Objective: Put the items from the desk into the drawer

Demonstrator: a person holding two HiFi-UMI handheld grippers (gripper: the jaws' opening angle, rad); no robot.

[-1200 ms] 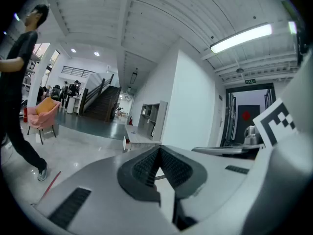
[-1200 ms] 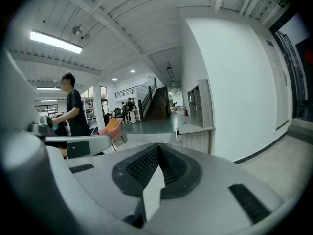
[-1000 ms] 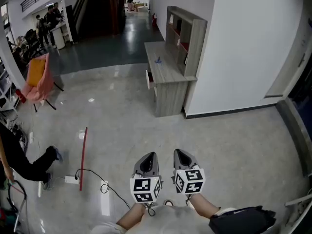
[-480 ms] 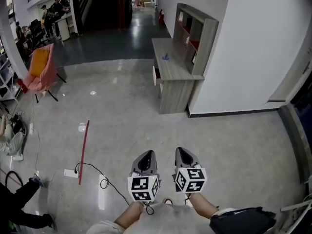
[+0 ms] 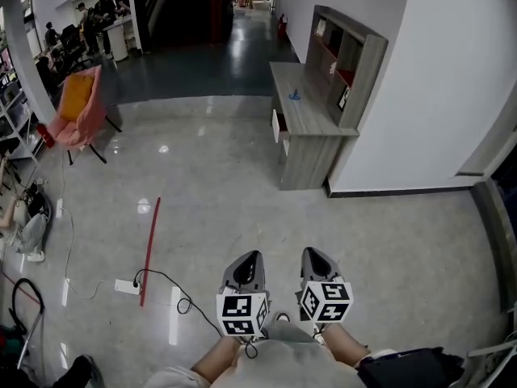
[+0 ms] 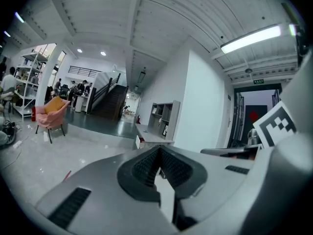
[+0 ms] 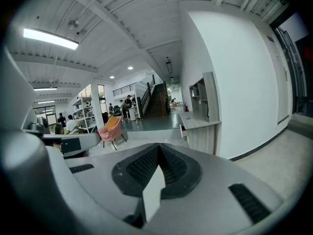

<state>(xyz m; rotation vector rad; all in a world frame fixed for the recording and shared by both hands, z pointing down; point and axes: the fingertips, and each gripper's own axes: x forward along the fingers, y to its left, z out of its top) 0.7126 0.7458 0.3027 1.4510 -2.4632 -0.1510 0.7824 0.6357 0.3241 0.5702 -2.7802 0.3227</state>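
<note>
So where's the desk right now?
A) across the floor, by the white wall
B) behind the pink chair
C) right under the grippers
A: the desk stands by the white wall, across the floor from the left gripper and right gripper.

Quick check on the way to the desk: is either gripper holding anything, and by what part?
Nothing is held. The left gripper and right gripper both have their fingers closed together with nothing between them. The desk stands well ahead of them.
</note>
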